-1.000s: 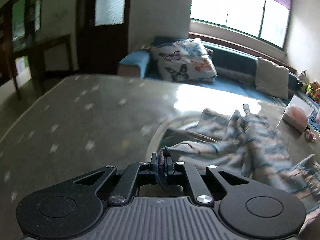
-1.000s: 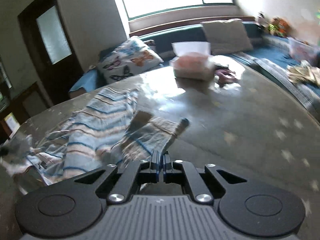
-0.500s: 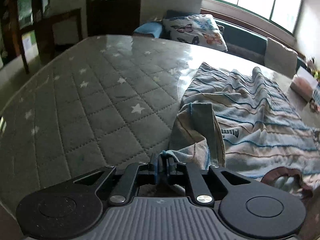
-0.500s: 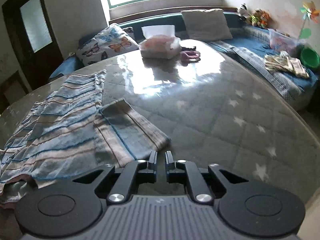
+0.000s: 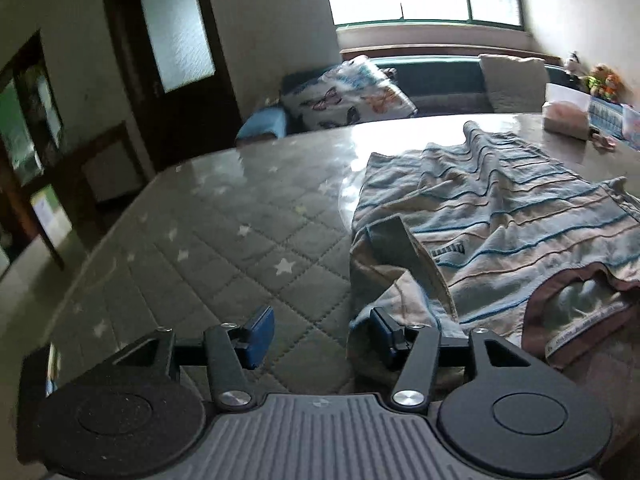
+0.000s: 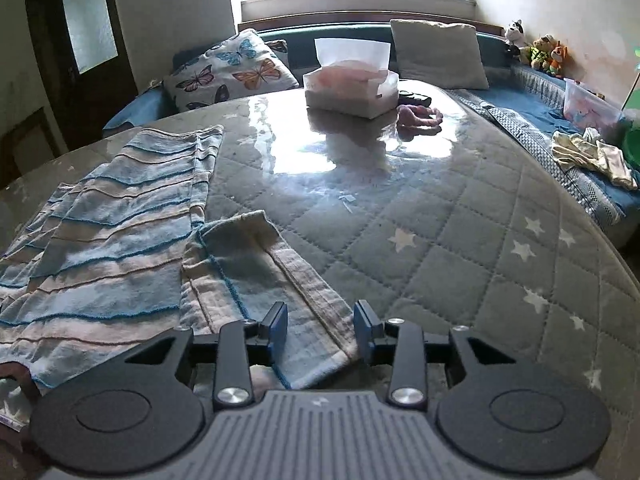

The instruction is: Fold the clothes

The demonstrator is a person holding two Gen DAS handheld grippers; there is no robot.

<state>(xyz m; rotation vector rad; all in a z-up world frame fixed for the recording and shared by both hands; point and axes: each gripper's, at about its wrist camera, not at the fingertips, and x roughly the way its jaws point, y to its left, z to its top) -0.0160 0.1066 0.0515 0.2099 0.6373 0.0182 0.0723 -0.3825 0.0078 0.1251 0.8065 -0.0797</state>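
Two grippers worked one striped shirt spread on the quilted table. Left gripper, jaws opening, had a sleeve brushing its 3 o'clock pad. Right gripper, opening too, straddled the other sleeve unclamped.

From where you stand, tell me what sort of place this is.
Likely a home living room: a cushioned window bench with a butterfly pillow, stuffed toys and a tissue box on the quilted table.
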